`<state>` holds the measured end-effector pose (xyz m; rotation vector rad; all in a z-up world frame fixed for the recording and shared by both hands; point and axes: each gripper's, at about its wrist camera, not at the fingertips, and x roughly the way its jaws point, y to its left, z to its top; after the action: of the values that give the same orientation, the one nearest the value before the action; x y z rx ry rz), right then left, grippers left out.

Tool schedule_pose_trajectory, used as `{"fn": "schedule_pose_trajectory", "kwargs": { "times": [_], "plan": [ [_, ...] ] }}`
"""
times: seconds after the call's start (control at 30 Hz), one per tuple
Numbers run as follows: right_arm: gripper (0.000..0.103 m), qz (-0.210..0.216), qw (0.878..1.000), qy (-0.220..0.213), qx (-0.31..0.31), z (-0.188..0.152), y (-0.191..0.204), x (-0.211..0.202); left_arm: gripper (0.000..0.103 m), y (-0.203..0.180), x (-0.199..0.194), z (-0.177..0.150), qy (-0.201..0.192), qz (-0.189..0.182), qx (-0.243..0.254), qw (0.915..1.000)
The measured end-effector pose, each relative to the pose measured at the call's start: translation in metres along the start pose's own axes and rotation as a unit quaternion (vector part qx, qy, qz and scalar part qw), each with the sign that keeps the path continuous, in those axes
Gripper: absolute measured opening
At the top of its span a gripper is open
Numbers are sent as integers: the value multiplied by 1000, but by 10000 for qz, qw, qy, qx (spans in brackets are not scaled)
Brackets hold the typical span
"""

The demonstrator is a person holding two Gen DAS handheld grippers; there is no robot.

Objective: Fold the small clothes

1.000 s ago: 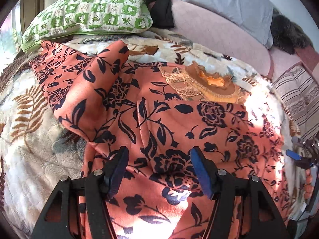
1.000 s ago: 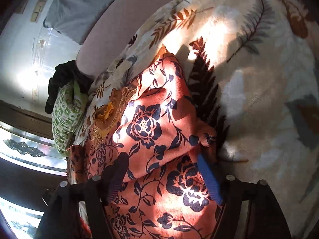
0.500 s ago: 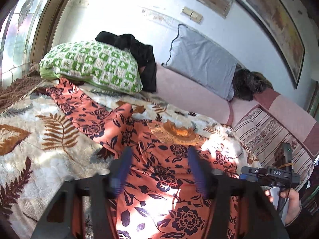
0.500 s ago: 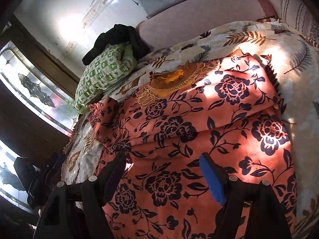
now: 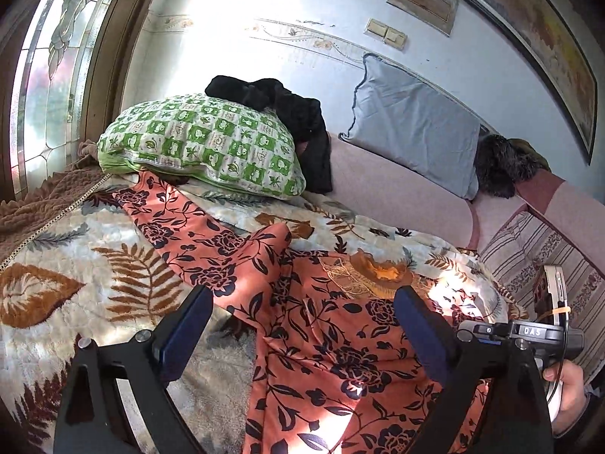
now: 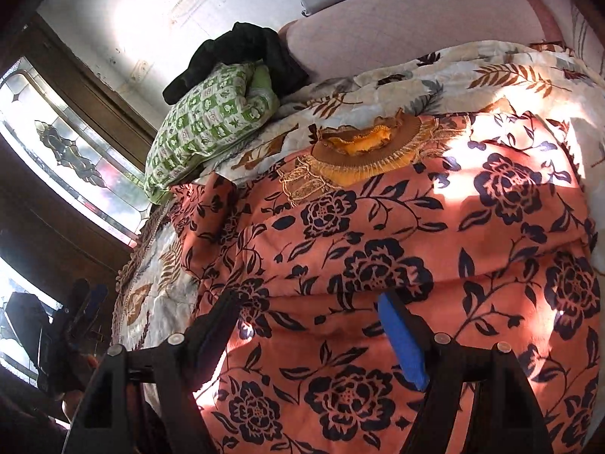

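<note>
"DAS" label on right gripper [image 5: 529,335] body; nothing else legible.

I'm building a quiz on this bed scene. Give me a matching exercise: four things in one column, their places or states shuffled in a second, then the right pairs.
Things:
1. orange floral dress
2. green checked pillow
3. black garment
4. grey cushion

Places or states:
A. leaning against the wall above the pink bolster
B. draped over the top of the pillow
C. spread on the leaf-print blanket, one sleeve stretched towards the pillow
D. lying at the head of the bed by the stained-glass window

Pairs: 1-C, 2-D, 3-B, 4-A
</note>
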<state>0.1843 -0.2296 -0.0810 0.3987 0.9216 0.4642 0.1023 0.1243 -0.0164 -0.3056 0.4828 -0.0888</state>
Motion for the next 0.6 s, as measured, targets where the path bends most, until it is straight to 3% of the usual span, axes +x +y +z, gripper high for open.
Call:
{"fn": "schedule_pose_trajectory", "kwargs": {
  "times": [0.07, 0.17, 0.23, 0.3, 0.33, 0.4, 0.43, 0.5, 0.6],
  "plan": [
    [79, 137, 9999, 41, 10, 16, 11, 21, 97, 15, 1, 4, -58, 206, -90, 9997],
    [79, 686, 9970, 348, 13, 42, 39, 68, 97, 49, 2, 7, -8, 387, -369, 9986],
    [79, 1485, 9865, 613, 324, 55, 57, 107, 97, 72, 2, 6, 77, 516, -576, 9970],
    [80, 2130, 9678, 858, 1033, 62, 62, 153, 97, 92, 2, 3, 110, 586, -736, 9955],
    [85, 2147, 9626, 1032, 1289, 59, 62, 181, 97, 101, 5, 2, 187, 610, -822, 9946],
    [84, 1567, 9626, 1537, 1586, 49, 57, 228, 97, 117, 13, 3, 285, 543, -976, 9933],
    [85, 1657, 9667, 1286, 1469, 53, 64, 220, 97, 126, 19, 5, 306, 534, -1050, 9926],
    [85, 2192, 9631, 1183, 1015, 58, 86, 197, 97, 148, 34, 15, 343, 433, -1264, 9904],
    [85, 1878, 9766, 1019, 239, 37, 99, 151, 97, 193, 72, 38, 456, 16, -1889, 9809]
  ]
}}
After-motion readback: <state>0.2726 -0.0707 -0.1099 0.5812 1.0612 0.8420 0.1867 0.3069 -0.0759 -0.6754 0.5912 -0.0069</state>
